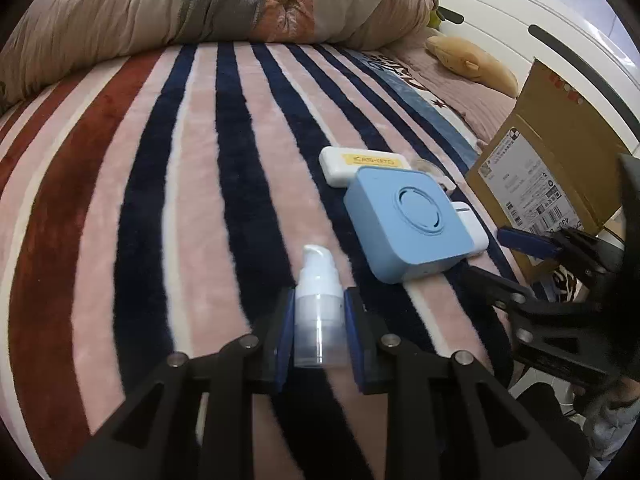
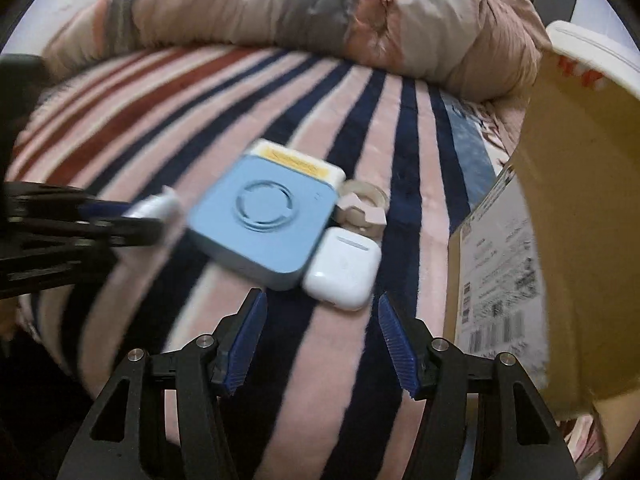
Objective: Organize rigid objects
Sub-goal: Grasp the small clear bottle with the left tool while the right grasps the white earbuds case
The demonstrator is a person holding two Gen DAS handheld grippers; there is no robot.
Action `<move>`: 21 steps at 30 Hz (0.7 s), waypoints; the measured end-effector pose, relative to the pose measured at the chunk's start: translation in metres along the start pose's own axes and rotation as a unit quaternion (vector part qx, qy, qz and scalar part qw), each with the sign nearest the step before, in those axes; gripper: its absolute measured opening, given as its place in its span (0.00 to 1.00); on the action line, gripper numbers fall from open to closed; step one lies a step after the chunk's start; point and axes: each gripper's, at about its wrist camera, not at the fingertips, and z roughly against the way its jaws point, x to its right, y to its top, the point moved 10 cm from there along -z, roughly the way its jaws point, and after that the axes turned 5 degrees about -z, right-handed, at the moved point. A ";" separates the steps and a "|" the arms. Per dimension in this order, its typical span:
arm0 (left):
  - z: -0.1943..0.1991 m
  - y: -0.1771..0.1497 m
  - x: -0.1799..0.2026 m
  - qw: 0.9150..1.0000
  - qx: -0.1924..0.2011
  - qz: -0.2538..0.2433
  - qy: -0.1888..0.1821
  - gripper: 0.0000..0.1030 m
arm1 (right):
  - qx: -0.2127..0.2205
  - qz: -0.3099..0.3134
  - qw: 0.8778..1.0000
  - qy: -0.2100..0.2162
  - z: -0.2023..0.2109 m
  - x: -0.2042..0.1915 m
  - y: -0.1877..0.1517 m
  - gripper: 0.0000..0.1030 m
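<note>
My left gripper [image 1: 318,332] is shut on a small clear pump bottle [image 1: 318,300] with a white top, held over the striped blanket. In the right wrist view the same bottle [image 2: 158,206] shows blurred at the left. A blue square device [image 1: 412,220] lies on the blanket, with a white case with a yellow label [image 1: 360,164] behind it. A white earbud case [image 2: 342,268] lies beside the blue device [image 2: 262,224]. A pink piece [image 2: 362,214] lies by a clear tape roll [image 2: 366,192]. My right gripper [image 2: 320,340] is open and empty, just short of the earbud case.
A cardboard box [image 2: 560,240] with a shipping label stands at the right, and it also shows in the left wrist view [image 1: 536,184]. A bunched quilt [image 1: 200,4] lies at the back of the bed. A plush toy [image 1: 472,64] lies at the far right.
</note>
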 end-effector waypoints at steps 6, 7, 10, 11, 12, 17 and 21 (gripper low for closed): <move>0.000 0.000 -0.001 1.000 0.004 0.010 -0.009 0.21 | -0.004 -0.023 1.000 0.006 -0.024 0.011 0.006 0.53; -0.001 0.001 0.000 1.000 0.004 0.011 -0.010 0.21 | -0.001 -0.024 1.000 0.011 -0.026 0.011 0.007 0.53; 0.000 0.000 0.000 1.000 0.005 0.011 -0.012 0.21 | 0.004 -0.024 0.999 0.032 -0.031 0.009 0.009 0.42; 0.000 0.000 0.000 1.000 0.005 0.011 -0.012 0.21 | 0.007 -0.019 0.999 0.030 -0.029 0.008 0.009 0.42; 0.000 0.000 0.000 1.000 0.005 0.011 -0.011 0.21 | 0.009 -0.012 0.999 0.028 -0.025 0.007 0.006 0.42; 0.000 0.000 0.000 1.000 0.005 0.013 -0.012 0.21 | -0.003 -0.009 0.997 0.072 -0.017 -0.003 -0.007 0.42; -0.002 0.001 -0.001 1.000 0.006 0.015 -0.010 0.21 | 0.006 -0.022 0.999 0.042 -0.021 0.002 -0.001 0.58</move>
